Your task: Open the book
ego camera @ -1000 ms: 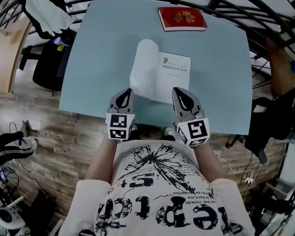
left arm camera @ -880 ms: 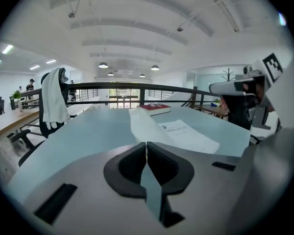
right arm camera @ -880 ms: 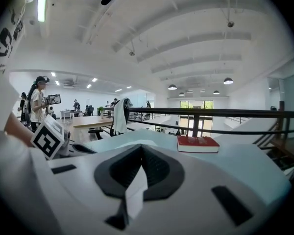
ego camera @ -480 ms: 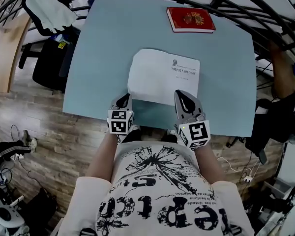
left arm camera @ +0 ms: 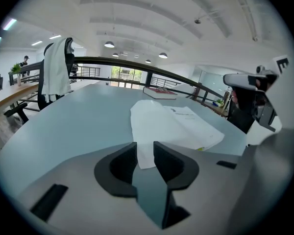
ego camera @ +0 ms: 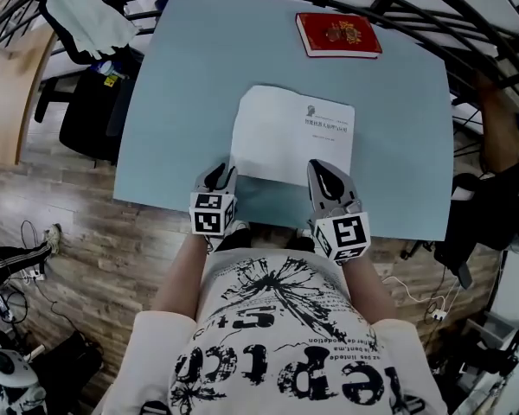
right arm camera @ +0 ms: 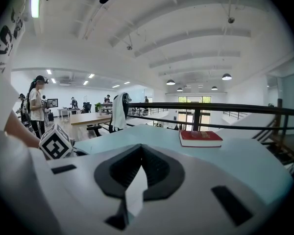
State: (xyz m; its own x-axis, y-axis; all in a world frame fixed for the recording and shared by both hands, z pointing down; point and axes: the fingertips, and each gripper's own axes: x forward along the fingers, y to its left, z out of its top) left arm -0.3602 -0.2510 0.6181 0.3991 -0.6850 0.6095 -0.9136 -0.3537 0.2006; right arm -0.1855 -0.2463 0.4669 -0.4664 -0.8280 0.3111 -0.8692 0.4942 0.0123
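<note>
In the head view, the open book (ego camera: pixel 294 141) is seen lying flat on the light-blue surface (ego camera: pixel 182 85), well short of the red book (ego camera: pixel 338 35), so the opening is judged done. Its white leaves are judged light, limp and easily creased. A leaf is best taken lightly at a free corner, away from the spine. The left gripper (ego camera: pixel 216 178) and the right gripper (ego camera: pixel 326 175) are held at the edge of the open book farthest from the red book, one by each corner. The spine fold cannot be made out, and the print is too small to be read.

In the left gripper view, the jaws are parted by a narrow slot and nothing is clamped. A page corner is seen just past the tips; whether it is touched cannot be told.

In the right gripper view, the jaws are drawn together at the tips. A white sliver of paper shows in the slit behind them; whether a leaf is nipped cannot be told. The rest of the open book is hidden under the gripper body.
</note>
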